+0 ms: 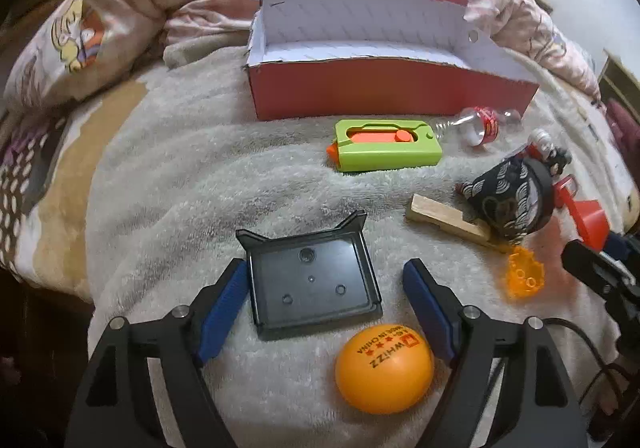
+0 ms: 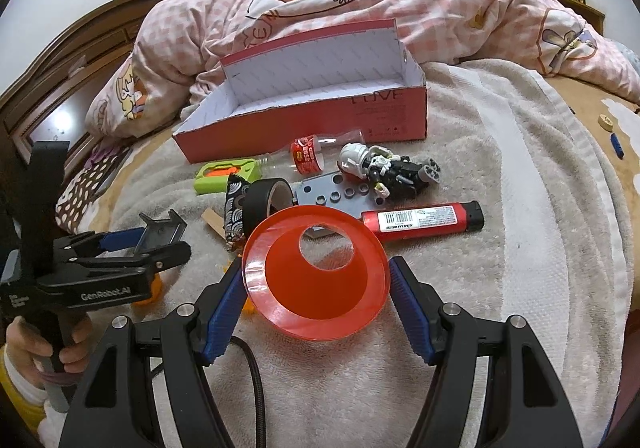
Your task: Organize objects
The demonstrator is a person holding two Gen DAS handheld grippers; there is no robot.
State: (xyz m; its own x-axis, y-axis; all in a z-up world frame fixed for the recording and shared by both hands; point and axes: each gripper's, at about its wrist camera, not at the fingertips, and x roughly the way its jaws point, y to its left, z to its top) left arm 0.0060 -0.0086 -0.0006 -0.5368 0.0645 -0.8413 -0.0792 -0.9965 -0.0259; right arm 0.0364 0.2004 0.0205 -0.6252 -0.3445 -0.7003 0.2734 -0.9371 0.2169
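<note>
Bedding carries a towel [image 1: 168, 183] with a red box [image 1: 384, 95] at its far edge. Left gripper [image 1: 326, 288] gapes around a black tray [image 1: 312, 284]; right gripper [image 2: 316, 284] clasps a red funnel [image 2: 296, 300].

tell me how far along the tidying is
Done: nothing that shows; the box looks empty. In hand: the right gripper holds the red funnel; the left gripper is open around the black tray, not gripping it. Left: the ball, green toy, bottle, robot figure, red tube and the rest lie on the towel.
</note>
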